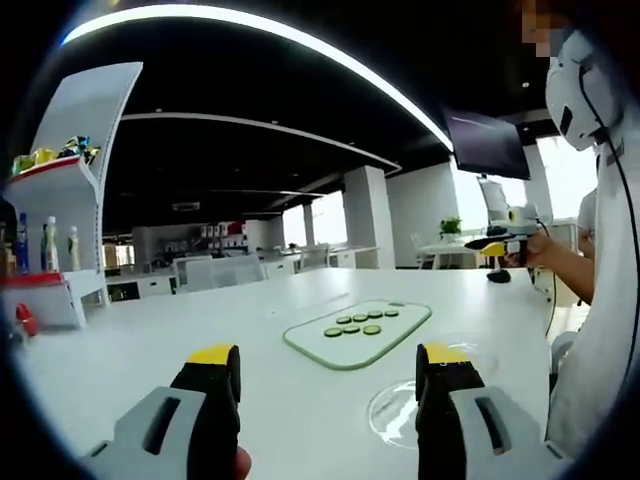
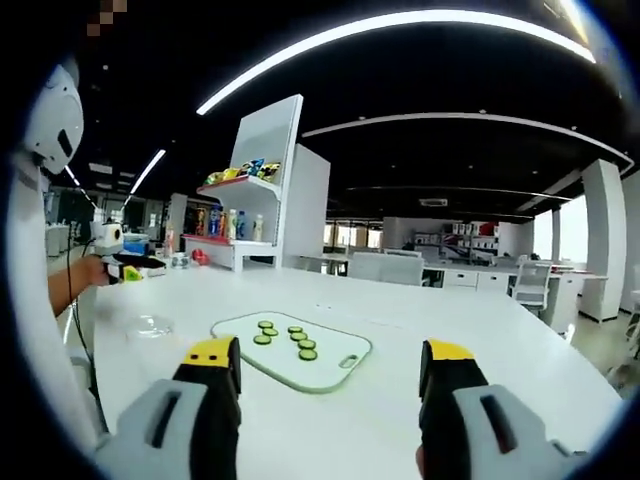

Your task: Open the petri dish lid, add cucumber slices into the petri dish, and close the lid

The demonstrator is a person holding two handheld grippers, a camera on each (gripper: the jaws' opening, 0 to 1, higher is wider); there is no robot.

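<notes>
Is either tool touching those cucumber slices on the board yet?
Apart. In the right gripper view, bare table lies between the open right tool and the cucumber slices; the left gripper view shows the left tool likewise short of them.

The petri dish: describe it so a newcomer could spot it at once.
Start at the big white table and find the pale green cutting board with dark cucumber slices. The petri dish lies flat on the table beside the board, toward the person's side. It is round, clear and nearly invisible, unlike the opaque board.
</notes>
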